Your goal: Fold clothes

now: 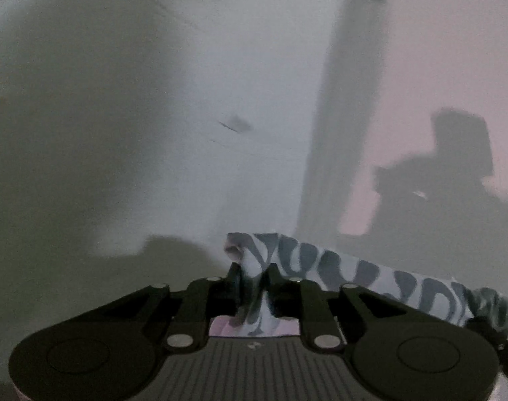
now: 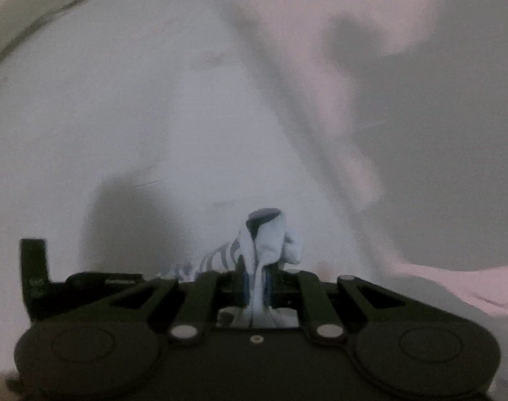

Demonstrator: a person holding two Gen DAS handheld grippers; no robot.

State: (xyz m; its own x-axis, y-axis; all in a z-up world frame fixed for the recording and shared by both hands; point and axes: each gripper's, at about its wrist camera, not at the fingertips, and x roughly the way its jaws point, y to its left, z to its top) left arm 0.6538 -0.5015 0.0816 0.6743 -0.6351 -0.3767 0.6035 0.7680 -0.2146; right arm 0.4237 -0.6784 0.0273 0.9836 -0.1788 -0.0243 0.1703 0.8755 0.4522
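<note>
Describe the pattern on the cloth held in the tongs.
White cloth with dark grey-blue wavy, zebra-like stripes, clearest in the left wrist view.

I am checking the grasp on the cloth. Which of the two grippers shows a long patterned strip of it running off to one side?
The left gripper: the patterned cloth runs from it toward the right gripper, which shows only a short bunch.

A pale wall (image 1: 220,83) fills the background, crossed by blurred grey shadows (image 1: 454,173); pink bedding, perhaps (image 2: 454,287), lies low right.
</note>
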